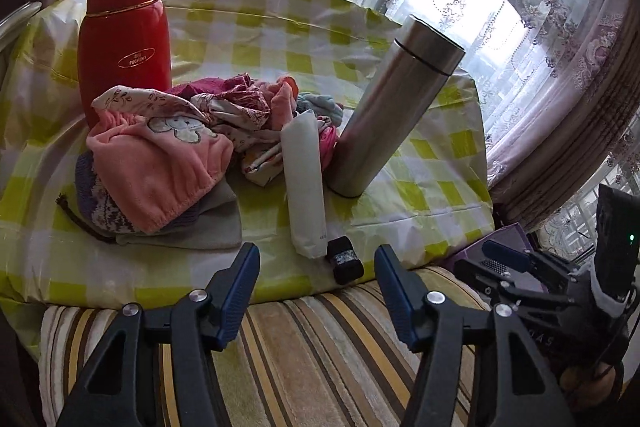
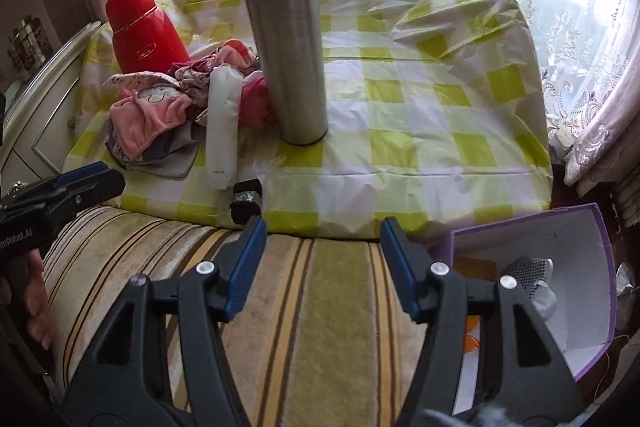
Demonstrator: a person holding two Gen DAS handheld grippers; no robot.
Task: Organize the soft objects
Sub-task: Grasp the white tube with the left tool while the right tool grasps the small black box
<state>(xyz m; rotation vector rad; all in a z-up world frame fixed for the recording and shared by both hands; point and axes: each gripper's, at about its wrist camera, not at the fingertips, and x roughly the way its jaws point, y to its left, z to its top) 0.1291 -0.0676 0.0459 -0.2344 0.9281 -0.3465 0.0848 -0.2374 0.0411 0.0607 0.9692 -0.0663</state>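
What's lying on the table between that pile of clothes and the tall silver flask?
A white tube lies between the clothes pile and the silver flask, its black cap toward the near table edge. Both wrist views show it.

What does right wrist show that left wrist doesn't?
Only the right wrist view: the inside of the purple-edged box holding a metallic mesh item, and a white cabinet at left.
Only the left wrist view: the right claw seen from the side.
Both: red flask, steel flask, white tube, pink clothes pile, small black item, checked cloth, striped cushion.
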